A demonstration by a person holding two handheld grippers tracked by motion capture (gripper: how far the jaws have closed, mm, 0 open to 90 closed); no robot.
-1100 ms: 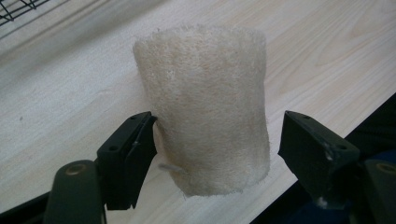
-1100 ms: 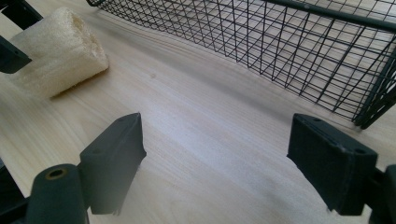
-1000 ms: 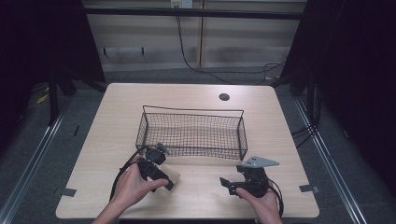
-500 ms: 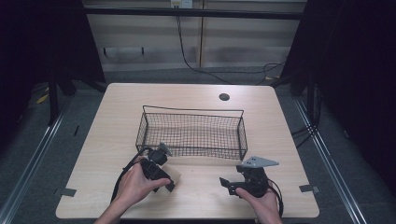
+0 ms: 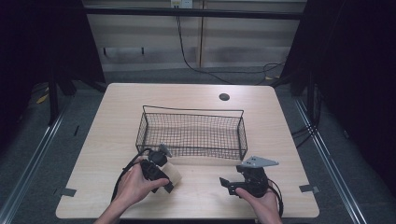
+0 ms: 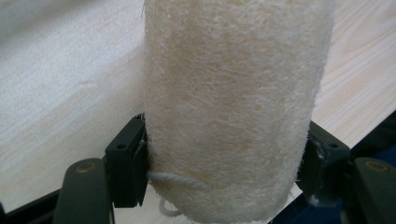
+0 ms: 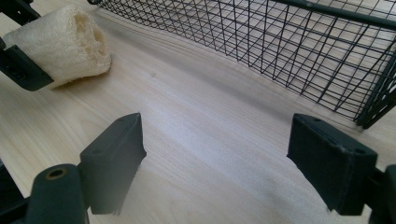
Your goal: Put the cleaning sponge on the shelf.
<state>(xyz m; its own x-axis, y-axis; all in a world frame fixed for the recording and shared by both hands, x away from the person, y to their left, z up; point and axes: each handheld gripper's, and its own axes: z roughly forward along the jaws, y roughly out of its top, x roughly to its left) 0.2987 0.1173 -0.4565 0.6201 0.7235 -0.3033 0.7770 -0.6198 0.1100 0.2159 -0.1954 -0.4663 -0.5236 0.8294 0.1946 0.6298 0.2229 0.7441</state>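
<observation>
- Right now my left gripper [image 5: 169,179] has its two black jaws pressed against the sides of a pale, cream-coloured fibrous loofah cylinder [image 6: 233,107]; the jaws have just been closing, and the loofah sits squarely between them.
- Seen from the left gripper view, the loofah rises from between the pads toward twelve o'clock, and a thin white string loop [image 6: 175,179] hangs from its near end at about seven o'clock.
- From the high view, the loofah [image 5: 172,171] lies on the light wooden table [image 5: 116,121], just in front of the near wall of the black wire mesh basket [image 5: 191,133], at roughly seven o'clock from the basket's middle.
- My left hand [image 5: 135,184] wraps the gripper body, with its black cable looping out at nine o'clock.
- My right gripper [image 5: 227,183] rests low over the table at about five o'clock from the basket, jaws wide apart with nothing between them but bare wood.
- Looking along the right gripper view, its own jaws frame the tabletop; the loofah [image 7: 65,42] shows at ten o'clock with one jaw of the left gripper against it, and the basket wall [image 7: 280,51] runs across from twelve to two o'clock.
- My right hand [image 5: 261,200] holds that gripper from below, the grey three-cornered plate [image 5: 259,162] on top.
- A small dark round hole [image 5: 224,97] sits in the table at one o'clock beyond the basket.
</observation>
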